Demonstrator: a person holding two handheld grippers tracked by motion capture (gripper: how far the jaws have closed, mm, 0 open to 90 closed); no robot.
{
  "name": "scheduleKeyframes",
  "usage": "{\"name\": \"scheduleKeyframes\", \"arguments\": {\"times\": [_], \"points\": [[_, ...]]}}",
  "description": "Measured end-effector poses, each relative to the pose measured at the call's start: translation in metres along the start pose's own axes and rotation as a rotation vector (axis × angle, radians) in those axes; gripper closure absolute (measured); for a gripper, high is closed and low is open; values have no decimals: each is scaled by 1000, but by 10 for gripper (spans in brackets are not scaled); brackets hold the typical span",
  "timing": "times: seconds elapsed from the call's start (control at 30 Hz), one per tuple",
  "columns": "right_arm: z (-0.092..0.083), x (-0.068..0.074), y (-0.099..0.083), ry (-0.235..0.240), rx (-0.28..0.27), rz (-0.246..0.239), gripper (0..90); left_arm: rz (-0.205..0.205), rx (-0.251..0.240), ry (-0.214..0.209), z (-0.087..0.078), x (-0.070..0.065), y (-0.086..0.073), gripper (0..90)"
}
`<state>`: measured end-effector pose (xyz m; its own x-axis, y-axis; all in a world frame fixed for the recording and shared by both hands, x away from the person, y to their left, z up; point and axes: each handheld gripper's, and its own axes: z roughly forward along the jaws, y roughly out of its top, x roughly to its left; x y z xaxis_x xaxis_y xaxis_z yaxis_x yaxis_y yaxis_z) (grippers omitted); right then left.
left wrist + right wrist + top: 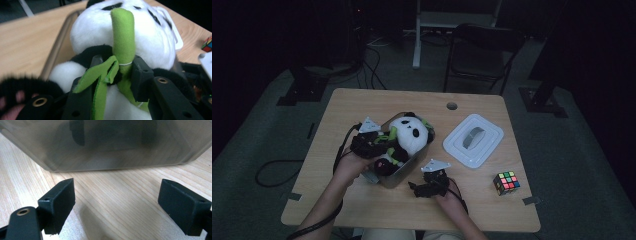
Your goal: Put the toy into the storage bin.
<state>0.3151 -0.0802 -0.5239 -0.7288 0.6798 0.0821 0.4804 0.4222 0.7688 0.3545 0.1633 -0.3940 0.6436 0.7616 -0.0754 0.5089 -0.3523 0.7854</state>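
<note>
In the high view, at the centre of the frame, we see a plush panda (408, 136) sitting in a clear plastic box (404, 169) on a pale wooden bench (362, 107). Its white head rises above the rim and its body is down inside, so we judge that the work in hand is packing the toy into the box.

Our left gripper (373, 142), left of centre, reaches into the box at the panda's chest. In the left gripper view its fingers (141, 75) stand narrow on either side of the green felt bamboo stalk (123, 37) that the panda carries. The stalk lies between them with its leaves (100, 75) draped over the left finger. We cannot tell whether the pads press on it. A hold there would let the hand steer the soft toy downward.

Our right gripper (430, 186), below centre, rests on the bench just beside the box's near wall. In the right gripper view its fingers (58, 202) are spread wide with nothing between them, facing that wall, probably ready to steady the box.

The box's white lid (473, 140) lies to the right of centre, kept aside for closing. A Rubik's cube (506, 182) sits at lower right.
</note>
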Motion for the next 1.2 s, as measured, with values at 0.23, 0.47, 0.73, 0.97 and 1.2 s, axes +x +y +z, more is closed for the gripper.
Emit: {"name": "scheduleKeyframes", "arguments": {"times": [0.23,0.47,0.73,0.97,1.2], "points": [[0,-4,0,0,-1,10,139,9,-66,-13,-6,3,-3,362],[-6,-5,2,-6,-11,7,139,-6,-119,-32,-23,9,1,281],[-9,-7,1,-12,-14,12,139,-42,-174,8,-43,31,2,273],[-6,-7,0,-4,-7,11,139,-99,-196,58,-49,59,-6,197],[-5,-7,-1,-3,1,10,139,-148,-176,115,-45,83,-22,145]]}}
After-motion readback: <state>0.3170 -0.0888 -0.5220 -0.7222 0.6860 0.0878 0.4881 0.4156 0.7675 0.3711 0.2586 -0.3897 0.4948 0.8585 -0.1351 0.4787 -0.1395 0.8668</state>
